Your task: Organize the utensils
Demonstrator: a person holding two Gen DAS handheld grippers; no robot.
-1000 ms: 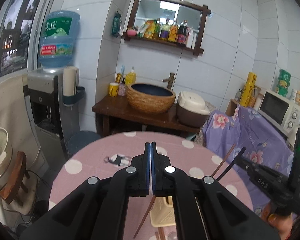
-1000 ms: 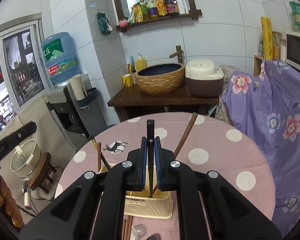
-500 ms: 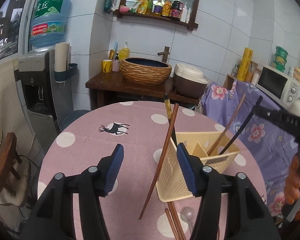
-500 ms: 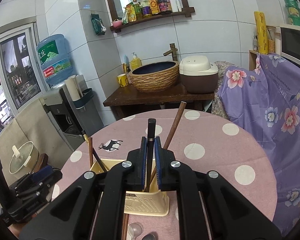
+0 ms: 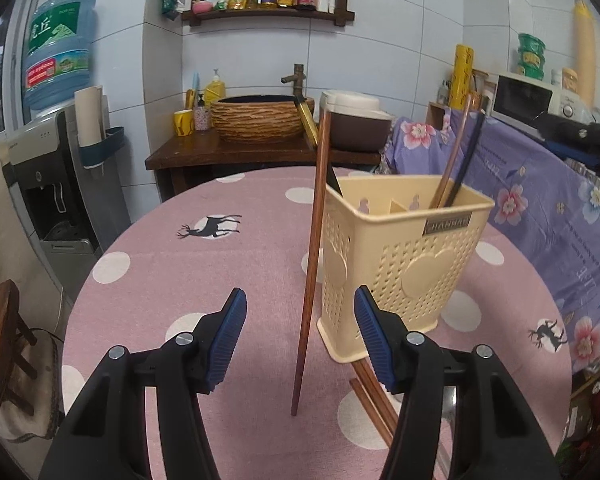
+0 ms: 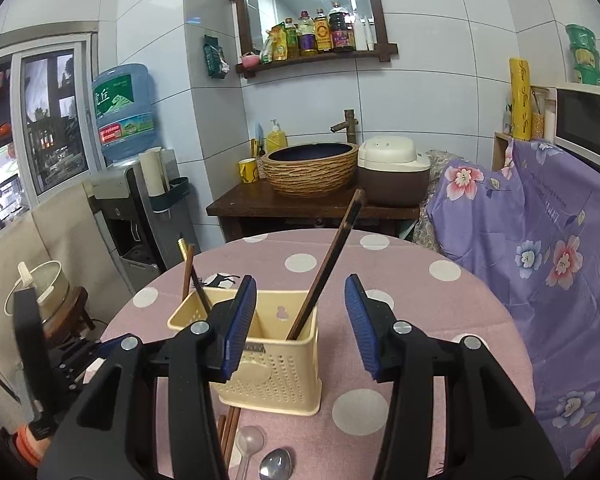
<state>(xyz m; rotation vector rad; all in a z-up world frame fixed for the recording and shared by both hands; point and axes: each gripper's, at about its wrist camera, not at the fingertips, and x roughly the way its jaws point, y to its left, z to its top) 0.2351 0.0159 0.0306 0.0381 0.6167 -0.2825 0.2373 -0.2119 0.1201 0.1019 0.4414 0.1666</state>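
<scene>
Both grippers are now standing wide open; a second ago both were clamped, the right gripper on a dark chopstick, the left gripper shut on a brown one. Left was already parting half a second back; right is letting go only now. The dark chopstick is now sitting in the cream utensil basket, leaning right, top end above the rim. In the left view a brown chopstick is standing nearly upright just beside the basket, between the spread fingers, touching neither pad, tip down on the cloth.

Basket is sitting on a round table with a pink polka-dot cloth. Two more chopsticks are leaning in its right compartment in the left view, another pair at the left end in the right view. Loose brown chopsticks are lying on the cloth against the basket base. Two spoons are lying near the front edge. Behind: wooden stand with woven basin, rice cooker, water dispenser, purple floral cover.

Both grippers are pointing forward over the table, level, the right one centred on the basket, the left one just left of it.
</scene>
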